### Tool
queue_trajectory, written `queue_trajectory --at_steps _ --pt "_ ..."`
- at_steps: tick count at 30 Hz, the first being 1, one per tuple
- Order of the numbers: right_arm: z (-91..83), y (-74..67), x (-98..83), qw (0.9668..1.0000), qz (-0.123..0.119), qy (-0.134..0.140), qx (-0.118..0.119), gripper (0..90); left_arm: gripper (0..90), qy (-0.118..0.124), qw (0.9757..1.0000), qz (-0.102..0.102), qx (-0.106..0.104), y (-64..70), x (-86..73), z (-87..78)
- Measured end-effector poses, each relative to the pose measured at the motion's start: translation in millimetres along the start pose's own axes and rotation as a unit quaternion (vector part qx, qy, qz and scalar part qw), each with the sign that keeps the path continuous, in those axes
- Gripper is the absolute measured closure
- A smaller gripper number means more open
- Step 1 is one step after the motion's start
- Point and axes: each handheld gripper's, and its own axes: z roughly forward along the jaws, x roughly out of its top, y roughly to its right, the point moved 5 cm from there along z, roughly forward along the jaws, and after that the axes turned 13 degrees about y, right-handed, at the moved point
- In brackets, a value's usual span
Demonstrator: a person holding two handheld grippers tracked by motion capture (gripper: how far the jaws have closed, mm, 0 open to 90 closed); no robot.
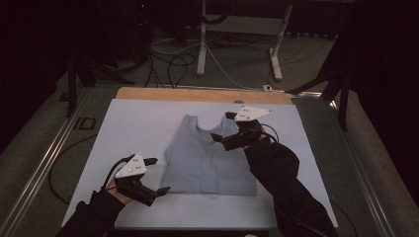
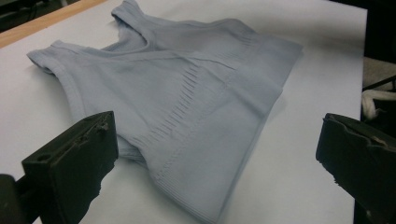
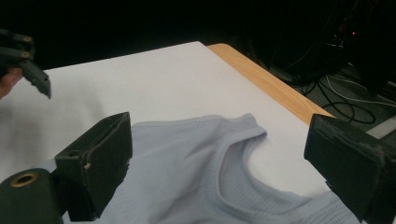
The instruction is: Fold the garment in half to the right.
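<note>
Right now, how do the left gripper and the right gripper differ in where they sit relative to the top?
The left gripper sits beside the tank top, off its lower left corner over the white sheet; the right gripper is up at the shoulder strap by the neckline. The left gripper is nearer the person, the right gripper farther up the table. Both are open and hold nothing.

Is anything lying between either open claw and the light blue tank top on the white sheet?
Nothing visible does. The left claw sits off the tank top near its lower-left corner, with bare white sheet between them. The right claw hangs open over the right shoulder strap, nothing beneath it but fabric.
</note>
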Motion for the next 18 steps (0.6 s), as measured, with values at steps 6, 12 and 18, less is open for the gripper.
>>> queue_trajectory --at_steps 6,12,18 --pt "17.5 4.2 0.9 1.0 -0.002 -0.008 0.002 7.8 0.1 -0.009 0.9999 -0.002 0.008 -0.1 -2.6 3.0" --pt "35.0 6.4 -0.9 0.9998 0.002 -0.017 0.005 7.8 0.1 -0.023 0.9994 -0.003 0.025 0.0 -9.4 7.6" --pt "56.6 10.0 -4.9 0.9996 0.013 -0.023 0.011 7.8 0.1 -0.039 0.9985 -0.003 0.039 2.3 -12.9 11.6"
